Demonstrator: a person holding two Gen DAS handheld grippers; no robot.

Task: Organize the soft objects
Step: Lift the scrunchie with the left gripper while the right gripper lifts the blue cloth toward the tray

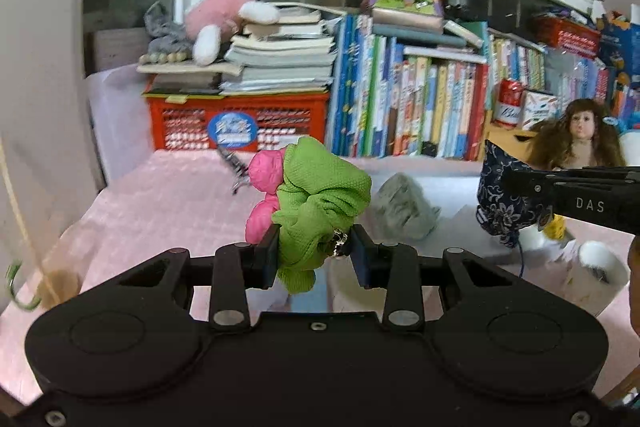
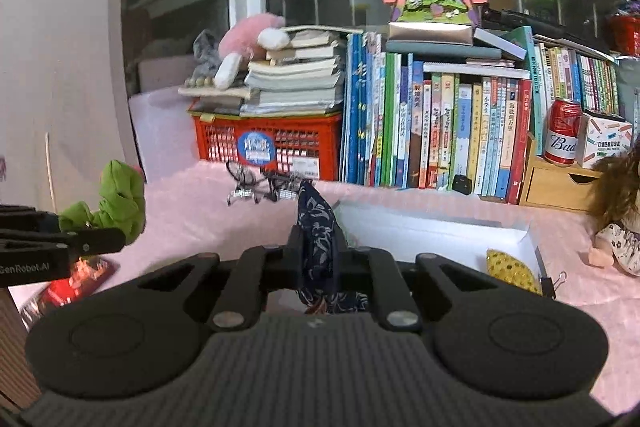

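Note:
My left gripper [image 1: 316, 255] is shut on a green scrunchie [image 1: 320, 199] with pink bunches [image 1: 264, 169] behind it, lifted above the pink table cover [image 1: 168, 195]. The same green scrunchie [image 2: 118, 203] shows at the left of the right wrist view, held by the left gripper's fingers [image 2: 80, 241]. My right gripper [image 2: 318, 259] is shut on a navy floral cloth [image 2: 318, 227], raised over the table. In the left wrist view that navy floral cloth [image 1: 500, 195] hangs from the right gripper's fingers [image 1: 560, 187] at the right.
A white open box [image 2: 440, 227] lies on the table with a gold sequined item [image 2: 510, 269] at its edge. A grey cloth [image 1: 404, 207], a doll [image 1: 580, 135], a red crate [image 2: 272, 143], stacked books [image 2: 296, 79], upright books [image 2: 440, 131], a can [image 2: 564, 133] and plush toys [image 1: 216, 15] line the back.

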